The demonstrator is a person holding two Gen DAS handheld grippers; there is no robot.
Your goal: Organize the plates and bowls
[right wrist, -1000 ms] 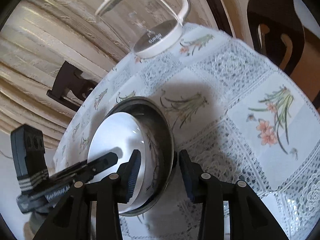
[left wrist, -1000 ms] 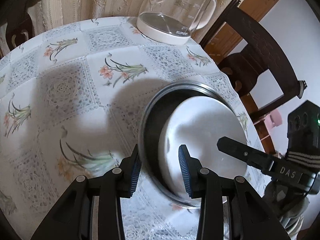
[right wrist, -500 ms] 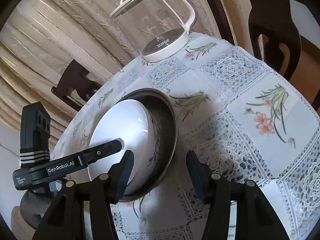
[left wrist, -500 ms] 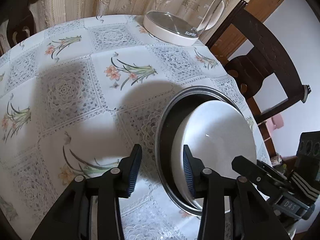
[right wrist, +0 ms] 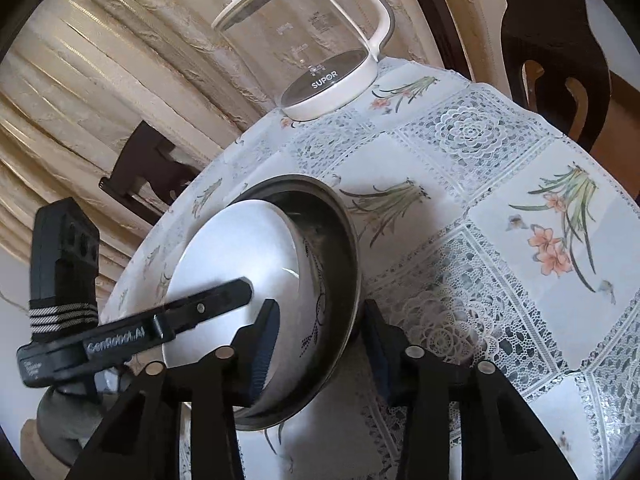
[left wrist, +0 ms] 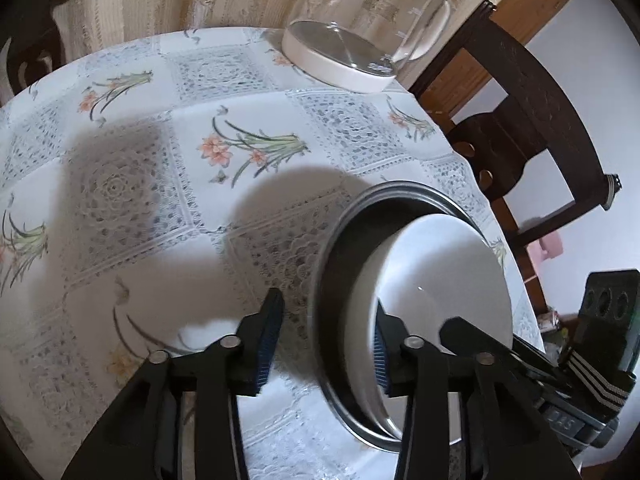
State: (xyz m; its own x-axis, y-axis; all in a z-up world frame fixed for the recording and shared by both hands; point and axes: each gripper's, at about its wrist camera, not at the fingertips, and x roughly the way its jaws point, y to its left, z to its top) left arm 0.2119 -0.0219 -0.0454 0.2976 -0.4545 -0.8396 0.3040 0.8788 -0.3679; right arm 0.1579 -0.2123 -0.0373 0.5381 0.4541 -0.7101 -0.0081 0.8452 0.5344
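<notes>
Glass kettle [right wrist: 320,40] beyond nested bowls [right wrist: 240,280]

Glossy white ceramic bowl [left wrist: 444,276] inside dull steel basin [left wrist: 340,240]; lace-patterned floral cloth [left wrist: 160,168] over desk; clear glass kettle [right wrist: 316,36] with white plastic base; matt black plastic tongs [right wrist: 318,336]; dark wooden chair [left wrist: 528,120].

"SUPOR" stands on the kettle [right wrist: 320,80]; "GenRobot.AI", blurred, on the left tool [right wrist: 116,338].
</notes>
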